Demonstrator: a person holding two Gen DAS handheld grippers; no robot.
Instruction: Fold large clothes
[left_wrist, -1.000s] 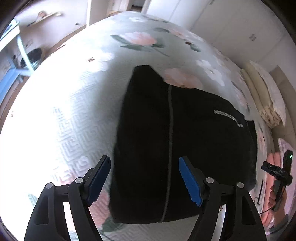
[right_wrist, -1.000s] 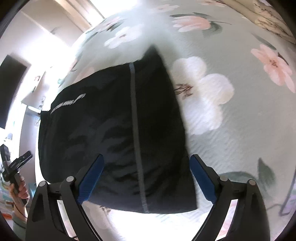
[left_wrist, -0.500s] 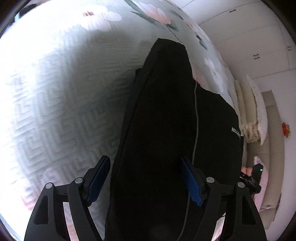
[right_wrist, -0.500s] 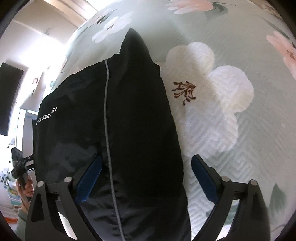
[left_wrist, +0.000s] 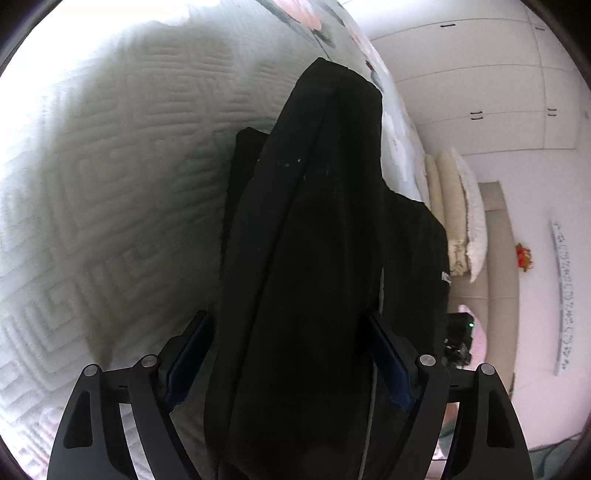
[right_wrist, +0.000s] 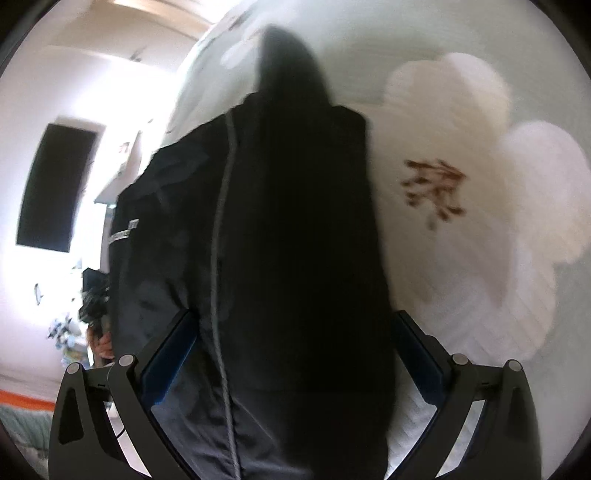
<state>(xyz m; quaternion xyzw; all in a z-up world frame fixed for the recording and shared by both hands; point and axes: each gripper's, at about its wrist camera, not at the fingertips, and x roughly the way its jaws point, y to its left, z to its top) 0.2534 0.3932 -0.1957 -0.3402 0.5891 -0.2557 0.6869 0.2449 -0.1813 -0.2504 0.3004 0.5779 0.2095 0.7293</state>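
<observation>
So the left tool (left_wrist: 288, 354) is low over the bed (left_wrist: 110, 192), jaws opening, with the black garment (left_wrist: 314, 258) bunched between them but not pinched. The right tool (right_wrist: 291, 343) has wide jaws straddling the same garment (right_wrist: 280, 240) (grey piping visible), beside a white flower print (right_wrist: 480, 166).

We see a black jacket (left_wrist: 317, 258) with a thin grey stripe (right_wrist: 221, 236), folded, lying on the floral bedspread (right_wrist: 461, 184).
</observation>
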